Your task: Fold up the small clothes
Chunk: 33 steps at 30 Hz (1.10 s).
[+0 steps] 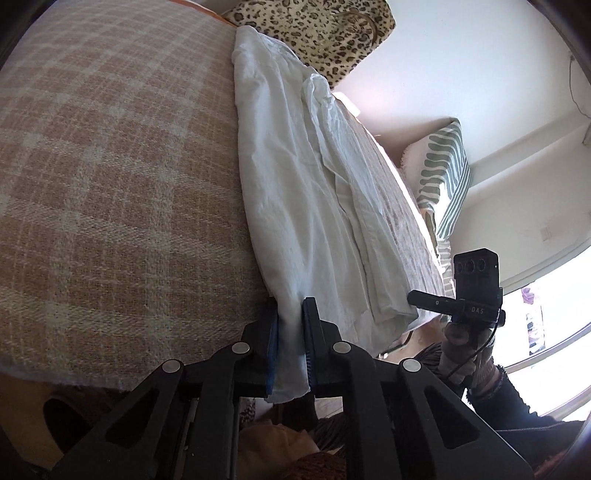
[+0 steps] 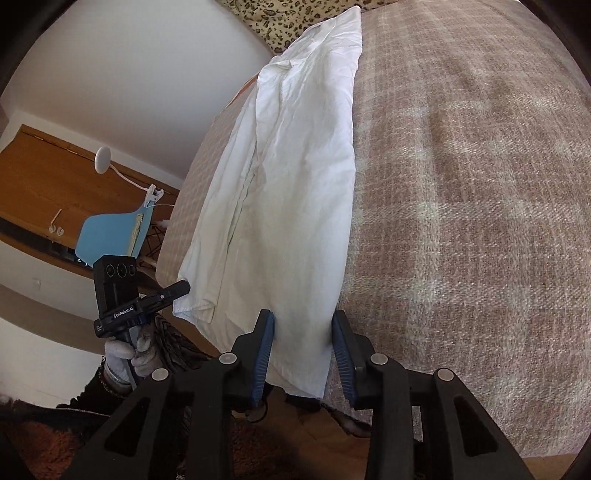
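Observation:
A white garment (image 1: pixel 295 192) lies folded lengthwise in a long strip on a plaid bed cover (image 1: pixel 110 166). My left gripper (image 1: pixel 290 314) is shut on the garment's near corner, cloth pinched between its blue pads. In the right wrist view the same garment (image 2: pixel 291 177) stretches away from me. My right gripper (image 2: pixel 303 328) is open, its jaws standing on either side of the garment's other near corner without pinching it. Each gripper shows in the other's view: the right one (image 1: pixel 428 300) beside the hem, the left one (image 2: pixel 181 290) at the opposite corner.
A leopard-print cushion (image 1: pixel 321 33) lies at the bed's far end, also seen in the right wrist view (image 2: pixel 280 22). A green striped pillow (image 1: pixel 443 177) leans by the wall. A blue chair (image 2: pixel 110 236) and wooden cabinet (image 2: pixel 55 177) stand past the bed edge.

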Tool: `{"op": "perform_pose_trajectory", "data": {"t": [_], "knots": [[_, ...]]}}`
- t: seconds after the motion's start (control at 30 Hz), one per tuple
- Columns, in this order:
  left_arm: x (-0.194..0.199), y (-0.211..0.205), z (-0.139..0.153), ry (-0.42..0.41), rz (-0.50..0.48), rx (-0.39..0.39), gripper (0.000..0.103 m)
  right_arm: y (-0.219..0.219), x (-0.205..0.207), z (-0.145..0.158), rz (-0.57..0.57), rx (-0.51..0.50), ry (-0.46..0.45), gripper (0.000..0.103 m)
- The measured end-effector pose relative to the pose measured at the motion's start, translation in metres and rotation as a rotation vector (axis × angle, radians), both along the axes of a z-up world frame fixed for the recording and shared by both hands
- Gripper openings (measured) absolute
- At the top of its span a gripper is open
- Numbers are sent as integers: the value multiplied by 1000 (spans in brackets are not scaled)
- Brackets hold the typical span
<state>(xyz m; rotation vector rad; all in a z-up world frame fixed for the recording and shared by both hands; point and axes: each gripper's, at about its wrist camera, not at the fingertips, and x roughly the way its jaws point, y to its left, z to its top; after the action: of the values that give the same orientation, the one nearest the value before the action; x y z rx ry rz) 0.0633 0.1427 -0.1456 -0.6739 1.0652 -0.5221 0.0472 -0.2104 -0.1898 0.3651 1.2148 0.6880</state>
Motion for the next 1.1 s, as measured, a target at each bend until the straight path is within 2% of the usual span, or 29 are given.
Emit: {"op": "perform_pose_trajectory", "data": {"t": [0.1, 0.2, 0.3, 0.33, 0.4, 0.43, 0.5, 0.6, 0.67, 0.77, 0.9, 1.1], "knots": [[0, -3, 9, -27, -2, 10, 8, 6, -3, 0, 3, -22, -6, 18], [-1, -6, 13, -48, -2, 50, 8, 12, -3, 2, 7, -19, -21, 16], [7, -9, 2, 13, -3, 35, 17, 15, 1, -1, 21, -31, -28, 24], [9, -9, 0, 12, 2, 16, 17, 16, 1, -4, 25, -23, -12, 30], [9, -11, -1, -10, -9, 15, 17, 18, 3, -7, 25, 6, 4, 29], [9, -12, 0, -21, -12, 25, 10, 19, 2, -8, 26, 9, 3, 22], [10, -12, 3, -20, -13, 9, 7, 24, 0, -6, 32, -12, -15, 10], [8, -11, 21, -71, -9, 1, 6, 31, -7, 9, 34, -38, -76, 7], [5, -14, 31, -115, -23, 30, 6, 31, -12, 22, 36, -25, -111, 5], [6, -22, 21, -105, -50, 99, 6, 27, -11, 27, 30, -31, -111, 5], [10, -14, -4, -23, -19, 37, 6, 23, -4, 2, 13, -74, -45, 5], [13, -8, 13, -57, -21, -22, 6, 10, 2, -1, -25, 31, -2, 5]]}}
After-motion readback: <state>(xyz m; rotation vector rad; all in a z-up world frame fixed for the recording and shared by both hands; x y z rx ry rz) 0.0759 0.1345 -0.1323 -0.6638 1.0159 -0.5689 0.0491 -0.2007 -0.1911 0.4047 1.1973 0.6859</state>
